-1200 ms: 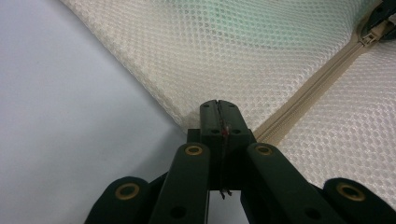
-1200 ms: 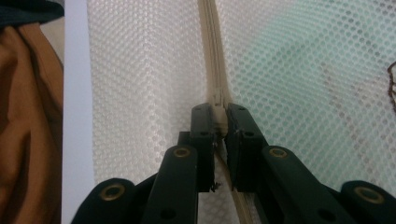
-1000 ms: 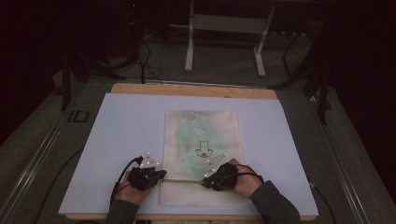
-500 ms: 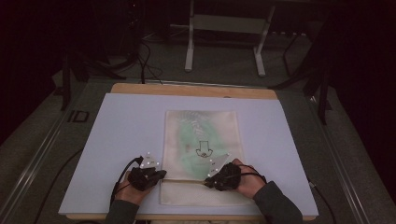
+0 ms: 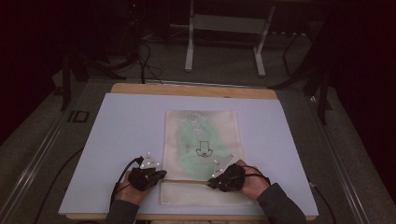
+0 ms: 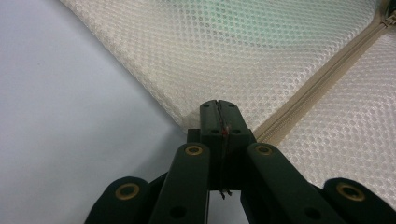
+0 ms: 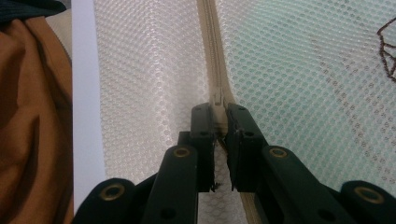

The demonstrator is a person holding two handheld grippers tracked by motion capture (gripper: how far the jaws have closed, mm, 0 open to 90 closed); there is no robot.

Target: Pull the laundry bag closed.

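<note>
On the near half of the white board (image 5: 116, 140), lying flat: one cream mesh bag (image 5: 201, 135), rectangular, long side running away from me, near edge close to the board's near edge.

Contents, seen through the mesh: green item with a small black line drawing (image 5: 203, 150) near its middle. Bag covers it fully; item occupies the part of the bag beyond the zipper.

Zipper (image 5: 187, 181): cream tape, running across the bag from side to side, close to the near end. In the right gripper view the tape runs straight up from my jaws; in the left gripper view it runs diagonally to the upper right corner.

My left gripper (image 5: 159, 175): at the bag's left edge, level with the zipper line. Jaws pressed fully together, tips on the border of the mesh (image 6: 219, 109) beside the zipper's end; a thin bit of material sits in the seam between them, but I cannot tell how much of the bag is caught. My left hand (image 5: 128, 189) rests on the board behind it.

My right gripper (image 5: 214, 181): over the zipper, toward the bag's right half. Jaws clenched on the zipper pull (image 7: 218, 105), one jaw on each side of the tape. My right hand (image 5: 252, 182) lies behind it, dark sleeve at the board's near edge.

Underneath: wooden table top (image 5: 191, 89), showing beyond the board's far edge.
</note>
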